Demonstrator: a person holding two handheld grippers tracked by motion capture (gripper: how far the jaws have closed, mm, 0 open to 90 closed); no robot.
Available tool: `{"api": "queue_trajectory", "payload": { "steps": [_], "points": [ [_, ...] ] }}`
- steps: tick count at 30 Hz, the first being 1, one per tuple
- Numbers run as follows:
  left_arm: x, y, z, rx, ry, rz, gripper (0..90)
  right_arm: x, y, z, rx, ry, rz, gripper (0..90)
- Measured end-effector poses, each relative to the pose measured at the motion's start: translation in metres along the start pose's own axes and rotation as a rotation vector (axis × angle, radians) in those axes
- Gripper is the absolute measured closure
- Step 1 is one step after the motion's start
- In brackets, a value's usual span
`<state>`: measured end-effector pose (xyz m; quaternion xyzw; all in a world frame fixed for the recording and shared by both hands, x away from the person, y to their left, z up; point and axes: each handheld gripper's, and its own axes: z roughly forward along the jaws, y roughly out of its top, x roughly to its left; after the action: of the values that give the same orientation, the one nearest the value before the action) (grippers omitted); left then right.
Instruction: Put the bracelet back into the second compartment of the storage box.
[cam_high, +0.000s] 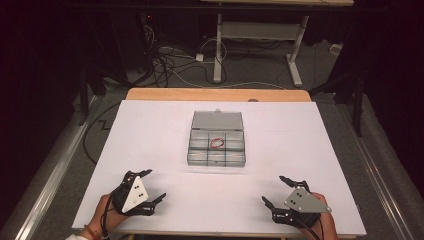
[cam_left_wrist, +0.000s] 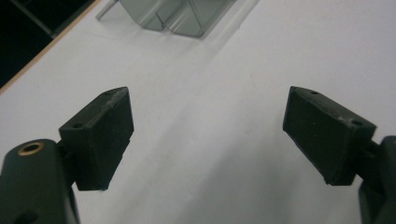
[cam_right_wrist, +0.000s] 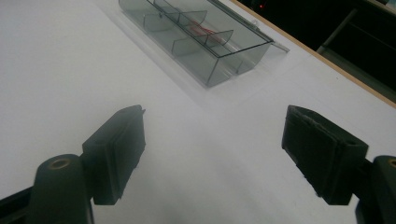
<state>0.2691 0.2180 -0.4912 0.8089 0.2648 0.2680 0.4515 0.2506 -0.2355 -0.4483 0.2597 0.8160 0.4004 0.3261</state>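
A white table (cam_high: 150, 150) carries a clear compartment box (cam_high: 217, 145) at its middle, lid open; the left gripper (cam_high: 152, 186) and right gripper (cam_high: 272, 189) rest near the front edge, well apart from it, jaws wide and empty; a red rubber band (cam_high: 218, 142) lies in a middle compartment.

Bright white table (cam_high: 150, 150), dark surroundings, soft shadows, slight blur.

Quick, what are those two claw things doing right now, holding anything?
Left gripper: open, fingers spread, holding nothing.
Right gripper: open, fingers spread, holding nothing.
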Motion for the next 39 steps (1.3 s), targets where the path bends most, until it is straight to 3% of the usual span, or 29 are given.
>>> {"api": "queue_trajectory", "payload": {
  "steps": [1,2,3,7,16,39],
  "points": [
    [0.010,0.001,-0.008,0.108,0.014,0.140,15.4,-0.001,0.000,0.000,0.000,-0.003,0.000,22.3],
    [0.011,0.000,-0.009,0.117,0.016,0.136,15.4,-0.001,0.000,-0.001,-0.002,-0.005,0.000,22.3],
    [0.010,-0.001,-0.009,0.106,0.018,0.106,15.3,-0.002,-0.001,-0.001,-0.002,-0.006,0.000,22.3],
    [0.009,0.000,-0.011,0.109,0.024,0.100,15.2,-0.004,0.000,-0.004,-0.010,-0.015,0.007,22.3],
    [0.008,0.005,-0.016,0.097,0.031,0.119,15.2,-0.006,-0.003,-0.004,-0.006,-0.023,0.004,22.3],
    [0.006,0.005,-0.016,0.093,0.023,0.106,15.2,-0.005,-0.004,-0.003,0.007,-0.024,0.001,22.3]
  ]
}}
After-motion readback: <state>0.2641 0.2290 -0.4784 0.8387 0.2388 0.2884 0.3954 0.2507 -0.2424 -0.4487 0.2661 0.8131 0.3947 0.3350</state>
